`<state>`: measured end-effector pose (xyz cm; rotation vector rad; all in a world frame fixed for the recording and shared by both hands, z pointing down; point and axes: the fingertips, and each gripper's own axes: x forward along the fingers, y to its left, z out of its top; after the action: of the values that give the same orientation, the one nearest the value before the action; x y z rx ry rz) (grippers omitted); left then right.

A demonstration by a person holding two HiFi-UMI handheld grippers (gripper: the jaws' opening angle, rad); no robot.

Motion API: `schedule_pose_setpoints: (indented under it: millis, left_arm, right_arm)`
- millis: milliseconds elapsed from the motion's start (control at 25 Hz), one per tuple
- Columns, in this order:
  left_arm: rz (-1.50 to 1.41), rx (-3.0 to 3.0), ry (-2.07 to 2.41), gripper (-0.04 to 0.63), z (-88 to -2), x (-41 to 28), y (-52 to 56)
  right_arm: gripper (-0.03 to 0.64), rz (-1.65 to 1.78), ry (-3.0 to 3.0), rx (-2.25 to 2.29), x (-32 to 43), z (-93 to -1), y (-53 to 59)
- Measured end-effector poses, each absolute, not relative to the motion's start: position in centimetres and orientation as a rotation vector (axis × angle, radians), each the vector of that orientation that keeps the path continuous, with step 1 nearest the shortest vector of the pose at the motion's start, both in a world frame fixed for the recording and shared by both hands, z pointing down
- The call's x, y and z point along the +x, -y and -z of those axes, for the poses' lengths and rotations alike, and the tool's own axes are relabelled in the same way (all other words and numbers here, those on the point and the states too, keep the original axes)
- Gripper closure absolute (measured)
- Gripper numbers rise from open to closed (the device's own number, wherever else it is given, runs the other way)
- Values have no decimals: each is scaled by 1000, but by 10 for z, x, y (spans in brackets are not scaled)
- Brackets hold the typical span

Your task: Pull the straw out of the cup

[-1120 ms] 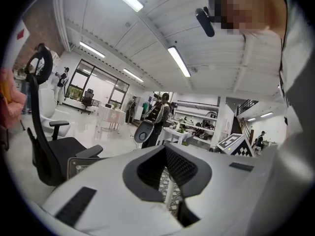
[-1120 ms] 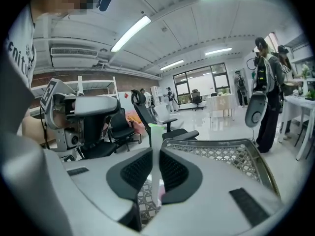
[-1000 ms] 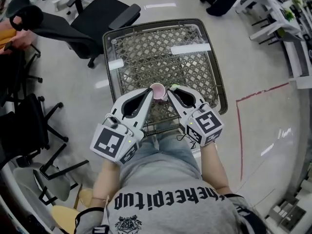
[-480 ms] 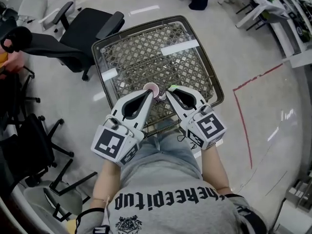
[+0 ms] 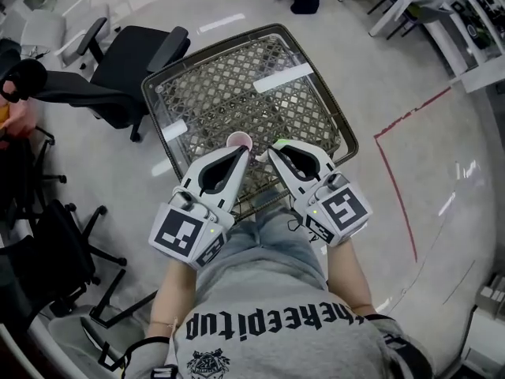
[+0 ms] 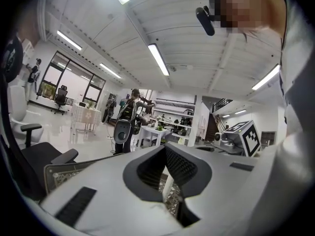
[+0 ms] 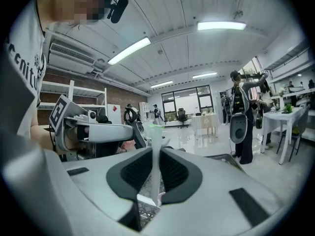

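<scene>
L tool (image 5: pixel 243 150) closed, pinching pink cup (image 5: pixel 239 140) by its wall. In left gripper view the wall shows edge-on as a thin pale strip betw the jaws. R tool (image 5: pixel 271 150) closed on straw (image 7: pixel 154 163), which stands upright betw the jaws w/ its green top end poking above them.

Head view: both tools side by side over near edge of tabletop (image 5: pixel 237 77), which is glass over woven lattice, tips close together. Cup sits at L tool's tip, just left of the straw's green top, the two slightly apart. Straw's lower end is hidden under R tool, so can't tell if it's clear of cup. Can't tell if cup is resting on the glass or lifted. Black chair (image 5: pixel 130 50) far left, red floor line (image 5: pixel 398 180) on right.
</scene>
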<state>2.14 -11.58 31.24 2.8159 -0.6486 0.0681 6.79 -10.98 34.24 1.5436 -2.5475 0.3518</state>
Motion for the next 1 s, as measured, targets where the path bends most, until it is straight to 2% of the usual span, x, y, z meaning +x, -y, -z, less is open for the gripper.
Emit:
schedule_pose_setpoints:
  millis: [1000]
  left_arm:
    - [-82,2853,617,568,-309,18,85]
  right_arm:
    - [565,-216,2610,1600,60,-308,76]
